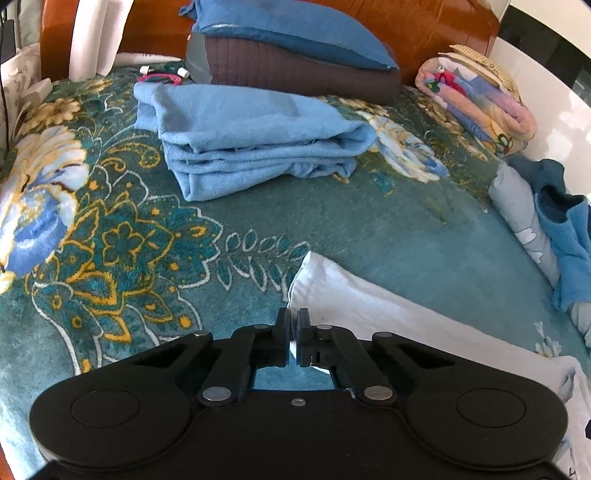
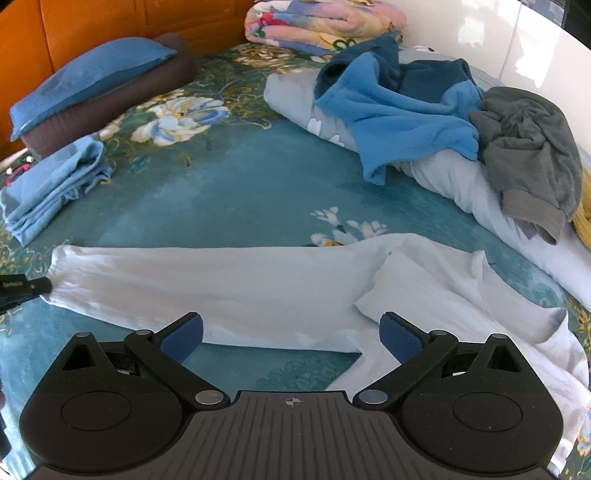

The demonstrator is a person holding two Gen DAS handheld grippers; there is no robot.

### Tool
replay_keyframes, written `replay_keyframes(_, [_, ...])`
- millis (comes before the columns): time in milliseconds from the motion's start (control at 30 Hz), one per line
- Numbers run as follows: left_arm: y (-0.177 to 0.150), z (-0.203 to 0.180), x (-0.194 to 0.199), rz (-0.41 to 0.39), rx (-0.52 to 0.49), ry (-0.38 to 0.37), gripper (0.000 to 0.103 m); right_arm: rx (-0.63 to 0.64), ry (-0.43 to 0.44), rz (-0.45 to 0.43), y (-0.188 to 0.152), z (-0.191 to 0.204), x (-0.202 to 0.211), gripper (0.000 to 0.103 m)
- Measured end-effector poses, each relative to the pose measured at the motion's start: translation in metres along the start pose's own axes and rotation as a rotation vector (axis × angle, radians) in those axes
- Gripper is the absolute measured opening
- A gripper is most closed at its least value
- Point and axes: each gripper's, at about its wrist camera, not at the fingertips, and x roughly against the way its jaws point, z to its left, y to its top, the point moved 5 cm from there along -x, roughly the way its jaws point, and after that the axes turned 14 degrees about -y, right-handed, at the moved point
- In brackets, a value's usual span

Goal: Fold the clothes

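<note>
Pinching thin, limp white cotton garment edge with my left gripper | right gripper gaped, empty | judged light, floppy; grab corners.

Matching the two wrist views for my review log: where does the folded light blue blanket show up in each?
Left wrist: folded light blue blanket upper centre, just in front of the stacked pillows.
Right wrist: far left edge, mid-height, again in front of the pillows.
Shared landmark: the rolled floral quilt by the headboard.
</note>
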Motion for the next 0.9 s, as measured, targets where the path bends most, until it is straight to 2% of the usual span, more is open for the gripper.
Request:
replay_keyframes(233, [0.008,-0.023,0.008,-0.024,-0.038,-0.046,0.0,-0.037,0.003,0.005,-0.009,-0.015,0.001,0.103])
replay_keyframes(467, [0.011,-0.066,0.009,-0.035,-0.117,-0.13,0.0,-0.086,0.013,-0.003,-0.017,-0.04,0.005,0.103])
replay_keyframes(900, [-0.015,-0.171,0.003,0.005,-0.285,-0.297,0.0,-0.26,-0.077,0.002,-0.063,-0.135,0.017,0.103])
